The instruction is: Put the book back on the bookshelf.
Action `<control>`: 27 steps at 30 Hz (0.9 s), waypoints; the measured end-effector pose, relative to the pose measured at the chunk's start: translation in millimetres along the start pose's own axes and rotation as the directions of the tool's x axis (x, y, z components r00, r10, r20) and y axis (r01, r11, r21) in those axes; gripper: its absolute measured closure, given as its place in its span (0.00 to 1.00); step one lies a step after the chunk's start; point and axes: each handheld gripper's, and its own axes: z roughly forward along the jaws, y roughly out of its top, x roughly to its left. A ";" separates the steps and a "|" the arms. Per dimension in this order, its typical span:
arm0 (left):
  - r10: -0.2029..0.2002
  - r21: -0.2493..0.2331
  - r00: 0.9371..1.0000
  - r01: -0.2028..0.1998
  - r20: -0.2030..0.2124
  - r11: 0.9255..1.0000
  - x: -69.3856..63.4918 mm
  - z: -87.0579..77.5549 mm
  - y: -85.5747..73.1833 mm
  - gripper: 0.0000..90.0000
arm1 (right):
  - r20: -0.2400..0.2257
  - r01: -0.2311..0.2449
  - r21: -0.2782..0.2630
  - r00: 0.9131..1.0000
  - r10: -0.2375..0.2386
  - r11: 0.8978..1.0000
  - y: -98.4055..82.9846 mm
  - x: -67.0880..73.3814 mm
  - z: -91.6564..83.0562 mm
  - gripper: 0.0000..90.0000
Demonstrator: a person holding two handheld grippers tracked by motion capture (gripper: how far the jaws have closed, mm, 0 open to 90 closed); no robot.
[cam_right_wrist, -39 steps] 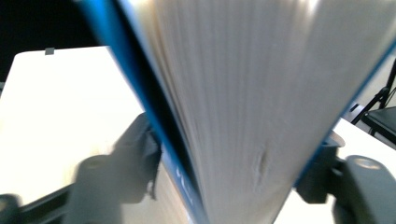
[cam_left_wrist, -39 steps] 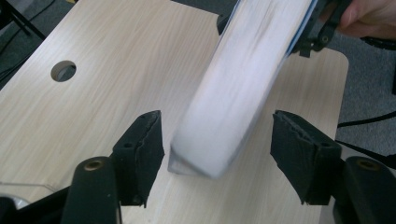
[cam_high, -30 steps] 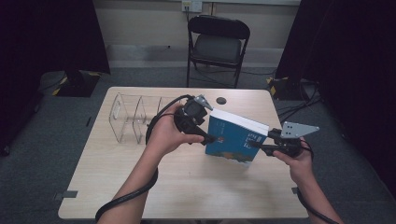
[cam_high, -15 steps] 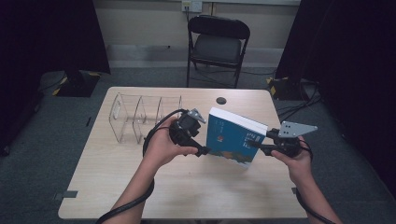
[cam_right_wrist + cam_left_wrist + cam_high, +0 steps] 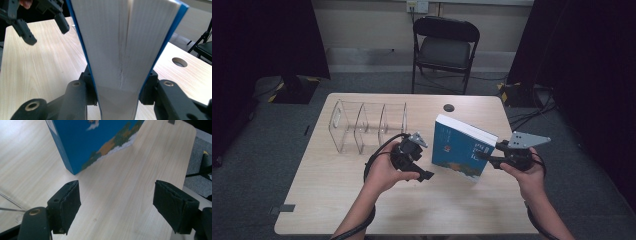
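A thick blue book [image 5: 458, 149] stands tilted at the table's right middle, page edges facing right. My right gripper [image 5: 488, 157] is shut on its open-side edge, one jaw on each cover. In the right gripper view the white page block [image 5: 125, 37] rises between the jaws of the right gripper [image 5: 120, 93]. My left gripper [image 5: 422, 161] sits just left of the book, open and apart from it. The left gripper view has the book's lower corner [image 5: 75, 157] on the wood beyond the left gripper [image 5: 116, 207], whose wide-spread jaws hold nothing.
A clear acrylic divider rack [image 5: 367, 125] stands at the back left of the wooden table [image 5: 337, 200]. A round cable hole [image 5: 449, 107] lies near the far edge. A black folding chair [image 5: 444, 45] is behind the table. Cables trail from both grippers.
My left gripper has drawn back from the book's upper left edge toward the person and now hangs lower, free of it. The right gripper still holds the book in place.
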 end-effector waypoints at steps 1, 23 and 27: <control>-0.006 -0.002 1.000 0.006 0.003 1.000 0.5 1.8 -2.4 0.24 | 0.001 -0.001 0.005 1.000 0.001 1.000 0.7 0.1 -0.1 0.66; -0.040 0.036 0.999 0.041 -0.020 0.999 13.6 30.4 -51.0 0.21 | 0.011 -0.073 0.072 0.997 0.072 0.995 10.3 3.3 1.0 0.66; -0.039 0.051 0.999 0.040 -0.019 0.998 16.1 36.1 -65.3 0.21 | 0.017 -0.075 0.076 0.997 0.074 0.994 11.6 3.9 1.9 0.66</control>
